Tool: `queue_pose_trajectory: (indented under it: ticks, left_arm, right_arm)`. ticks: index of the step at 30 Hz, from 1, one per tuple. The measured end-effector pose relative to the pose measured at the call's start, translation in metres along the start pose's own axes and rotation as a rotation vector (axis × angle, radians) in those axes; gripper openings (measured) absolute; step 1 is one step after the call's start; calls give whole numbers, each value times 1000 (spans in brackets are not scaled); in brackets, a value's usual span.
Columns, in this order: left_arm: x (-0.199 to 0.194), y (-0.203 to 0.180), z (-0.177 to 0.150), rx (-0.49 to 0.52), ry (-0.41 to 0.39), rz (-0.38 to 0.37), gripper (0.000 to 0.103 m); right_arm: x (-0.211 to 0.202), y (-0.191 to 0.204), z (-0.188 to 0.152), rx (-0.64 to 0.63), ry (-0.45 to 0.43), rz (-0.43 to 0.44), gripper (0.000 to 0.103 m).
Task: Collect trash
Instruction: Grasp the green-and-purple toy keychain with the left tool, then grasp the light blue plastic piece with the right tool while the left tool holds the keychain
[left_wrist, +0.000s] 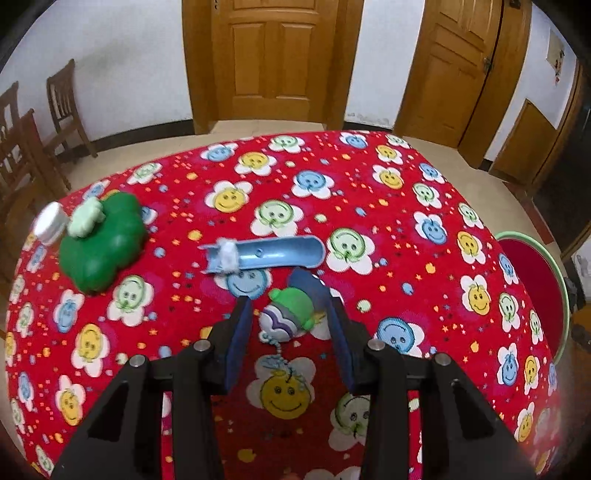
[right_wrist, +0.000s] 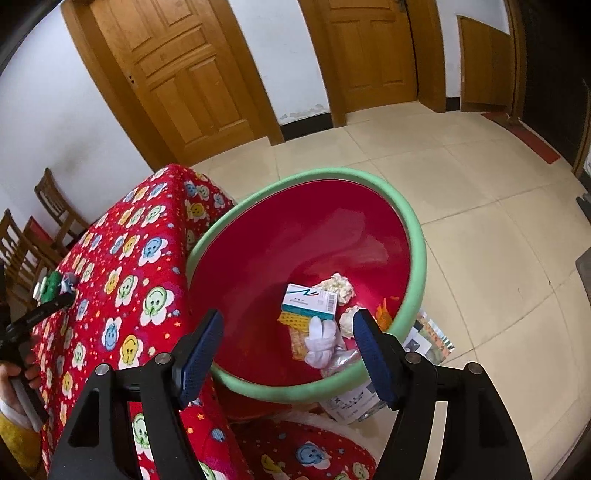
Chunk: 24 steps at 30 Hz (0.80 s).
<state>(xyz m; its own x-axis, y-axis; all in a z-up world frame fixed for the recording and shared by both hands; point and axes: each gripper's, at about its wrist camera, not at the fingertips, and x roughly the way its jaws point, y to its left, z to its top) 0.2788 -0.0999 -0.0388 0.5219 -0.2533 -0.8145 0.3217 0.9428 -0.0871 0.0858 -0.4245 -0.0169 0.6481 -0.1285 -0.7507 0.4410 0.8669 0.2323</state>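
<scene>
Green-and-purple small toy (left_wrist: 286, 314) with a bead chain sits between the left gripper (left_wrist: 291, 301) pads (contact unclear) above the counter (left_wrist: 406, 240). The right gripper (right_wrist: 288, 325) hangs spread over the red basin (right_wrist: 419, 236) holding trash.

We look down past our right gripper (right_wrist: 286, 334), jaws apart with nothing between them, into the red basin (right_wrist: 306, 177) with its green rim; inside lie a white-and-teal box (right_wrist: 308, 300), crumpled paper (right_wrist: 338, 286) and a white glove (right_wrist: 321, 341); the red smiley-flower tablecloth (right_wrist: 122, 280) lies just beside it.
</scene>
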Motion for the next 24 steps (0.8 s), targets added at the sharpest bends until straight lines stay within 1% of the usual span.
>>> queue_pose_trajectory:
  ticks: [2,4,5,6,10,13,16,21,24]
  left_arm:
    - [2,0,-2,-8,-7,-3,42]
    - [2,1,-2,-17,-17,-9,38]
    - [1,2,-2,-24,-21,-15,31]
    - [1,3,-2,-27,-21,-20,28]
    - [-6,8,-6,-42,-25,-47,28]
    - [-15,11,-10,-48,-44,-45,28]
    - [-28,20,-13,-81,-64,-53,28]
    - [-50,44,-21,-140,-115,1,28]
    - [-59,67,-25,-191,-150,61,28]
  right_arm:
    - [0,5,2,-13,0,0,74]
    - [0,12,5,-29,0,5,74]
    - [0,16,6,-38,0,8,74]
    - [0,20,7,-48,0,12,74]
    - [1,41,13,-91,0,38,74]
    - [2,60,16,-126,3,65,74]
    - [3,81,18,-165,9,95,74]
    - [8,124,21,-235,8,148,74]
    - [14,151,23,-267,12,179,74]
